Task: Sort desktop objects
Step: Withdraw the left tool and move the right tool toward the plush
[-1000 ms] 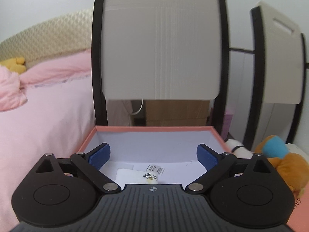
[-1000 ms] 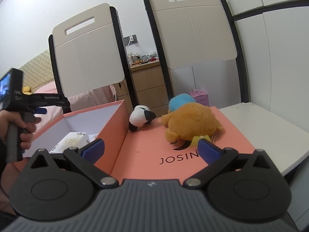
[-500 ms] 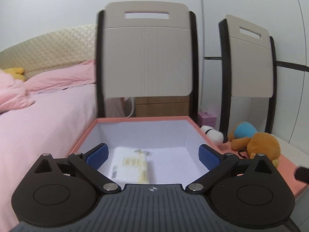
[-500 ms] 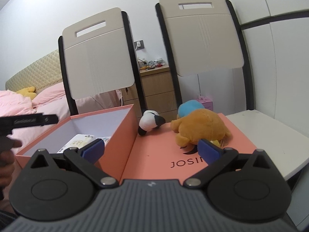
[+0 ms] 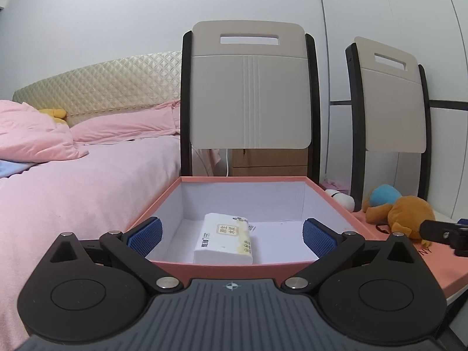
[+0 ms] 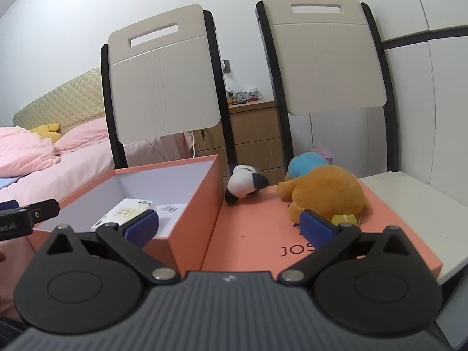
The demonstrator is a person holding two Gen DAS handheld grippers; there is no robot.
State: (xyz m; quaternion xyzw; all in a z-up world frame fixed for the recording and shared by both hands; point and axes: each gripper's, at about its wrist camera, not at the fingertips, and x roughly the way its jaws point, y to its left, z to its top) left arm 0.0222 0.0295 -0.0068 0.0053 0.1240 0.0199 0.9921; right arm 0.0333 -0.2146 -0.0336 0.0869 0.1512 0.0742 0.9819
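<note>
Both tongs are wide open and hold nothing. Left tongs [image 5: 231, 234] hang at the near wall of the open pink cardboard box [image 5: 234, 264]. A white pack of tissues [image 5: 223, 241] lies flat on the box floor, straight ahead between the blue pads and a bit lower. Right tongs [image 6: 229, 226] point at the flat pink box lid [image 6: 257, 234] on the white desk [image 6: 409, 187]. On the lid, ahead of them, lie a small black and white soft toy [image 6: 244, 185] and an orange and blue soft toy [image 6: 324, 194], which lies just past the right pad. I think the soft toys could slip or squash if pinched at an edge. The box could slide if bumped.
</note>
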